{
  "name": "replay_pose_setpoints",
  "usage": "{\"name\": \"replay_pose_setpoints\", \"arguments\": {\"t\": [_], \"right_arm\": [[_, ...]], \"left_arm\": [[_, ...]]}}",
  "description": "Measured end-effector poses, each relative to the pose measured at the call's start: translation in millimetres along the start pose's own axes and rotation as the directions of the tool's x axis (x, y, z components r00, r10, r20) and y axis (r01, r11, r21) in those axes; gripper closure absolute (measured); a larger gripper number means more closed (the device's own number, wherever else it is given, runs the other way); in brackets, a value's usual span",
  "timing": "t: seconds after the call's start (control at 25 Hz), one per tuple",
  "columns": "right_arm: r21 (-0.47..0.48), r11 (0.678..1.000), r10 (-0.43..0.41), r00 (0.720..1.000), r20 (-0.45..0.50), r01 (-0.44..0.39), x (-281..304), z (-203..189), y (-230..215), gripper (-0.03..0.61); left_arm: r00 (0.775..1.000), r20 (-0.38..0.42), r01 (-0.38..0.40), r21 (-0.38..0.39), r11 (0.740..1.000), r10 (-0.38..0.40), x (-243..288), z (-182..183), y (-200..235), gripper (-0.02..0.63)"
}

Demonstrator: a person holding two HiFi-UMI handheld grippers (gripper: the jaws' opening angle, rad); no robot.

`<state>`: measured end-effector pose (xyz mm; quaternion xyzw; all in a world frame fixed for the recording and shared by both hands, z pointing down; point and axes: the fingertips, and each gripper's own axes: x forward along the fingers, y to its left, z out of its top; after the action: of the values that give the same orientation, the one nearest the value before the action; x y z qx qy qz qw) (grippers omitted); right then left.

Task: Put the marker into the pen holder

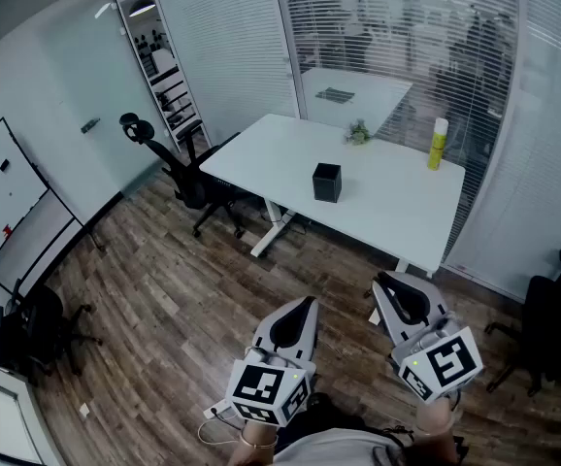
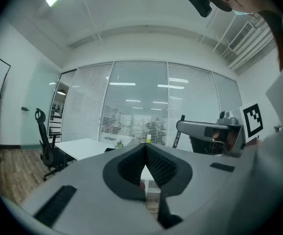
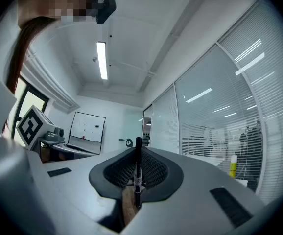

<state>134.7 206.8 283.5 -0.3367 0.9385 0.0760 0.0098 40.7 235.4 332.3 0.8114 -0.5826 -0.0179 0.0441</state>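
White table (image 1: 387, 202): pen holder (image 1: 326, 183), bottle (image 1: 439, 144) (yellow), plant (image 1: 359, 132)

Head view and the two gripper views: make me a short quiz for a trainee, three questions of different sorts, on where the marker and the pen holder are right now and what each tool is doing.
1. True or false: the right tool is shut on the marker.
2. Multiple choice: the pen holder stands
A. on the floor
B. on the white table
C. on the seat of an office chair
3. Fill in: the left tool has its jaws together and holds ____.

Key: 1 true; 2 B; 3 nothing.
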Motion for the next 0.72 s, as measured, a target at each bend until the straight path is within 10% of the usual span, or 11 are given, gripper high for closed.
{"name": "replay_pose_setpoints", "arguments": {"t": [0.72], "right_arm": [[-0.022,0.999,-0.034,0.999,-0.003,0.034,75,-12,16,0.523]], "left_arm": [[0.994,0.032,0.104,-0.012,0.995,-0.103,17,-3,61,0.595]]}}
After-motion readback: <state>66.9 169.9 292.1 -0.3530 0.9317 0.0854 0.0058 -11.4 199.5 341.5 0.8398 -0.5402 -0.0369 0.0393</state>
